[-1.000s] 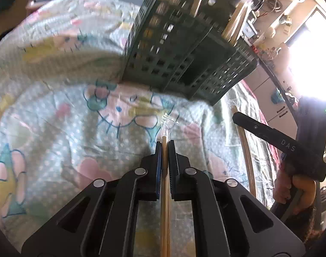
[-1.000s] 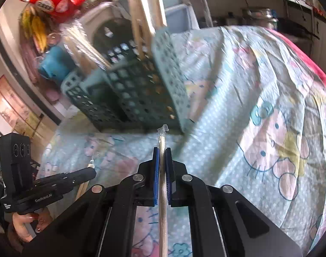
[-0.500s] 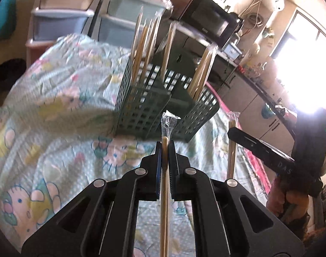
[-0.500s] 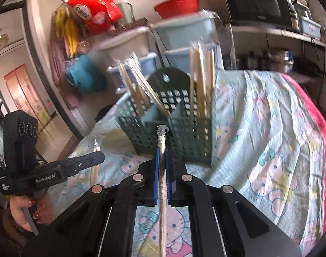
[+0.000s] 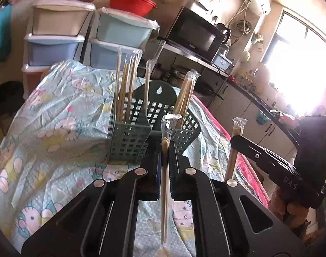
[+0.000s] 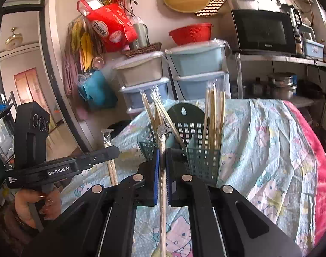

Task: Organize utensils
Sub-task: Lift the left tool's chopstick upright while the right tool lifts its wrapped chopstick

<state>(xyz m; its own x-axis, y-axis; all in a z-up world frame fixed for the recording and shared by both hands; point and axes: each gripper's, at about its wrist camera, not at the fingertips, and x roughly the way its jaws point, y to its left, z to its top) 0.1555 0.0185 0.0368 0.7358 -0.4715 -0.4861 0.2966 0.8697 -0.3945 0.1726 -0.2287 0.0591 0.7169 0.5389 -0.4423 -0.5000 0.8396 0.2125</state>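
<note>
Chopsticks, wrapped in clear plastic sleeves, one pair per gripper. Left gripper [image 5: 165, 150] closed on a wooden pair [image 5: 164, 192], sleeve tip crinkled above the pads, sticks running back between the arms toward the lens. Right gripper [image 6: 162, 156] closed on a paler pair with a ribbed look [image 6: 162, 184], likewise sleeved and pointing ahead.

Dead ahead in both views: dark green perforated utensil basket [image 5: 128, 141] standing on a bed spread with a cartoon-cat printed sheet [image 5: 55, 117]. Basket split into compartments, already bristling with upright wrapped chopsticks [image 5: 125, 90]; rounded back plate with a hanging hole.

From the left wrist only: window glare at right, kitchen counter and cabinets, white water heater high on the wall, and the right gripper seen side-on [image 5: 238, 141], its chopsticks poking up beside the basket's right flank, a hand [image 5: 291, 205] wrapped round the handle.

From the right wrist only: red shopping bag [image 6: 109, 27] hung on the wall, dark doorway frame and a hallway beyond, pink blanket edge [image 6: 321, 171] along the bed's right, pots under the shelf, and the left gripper side-on [image 6: 113, 150] with its hand [image 6: 34, 205] below.

Shared by both: microwave [image 6: 261, 32], red colander [image 5: 130, 2], stacked plastic drawer bins [image 5: 55, 38].
</note>
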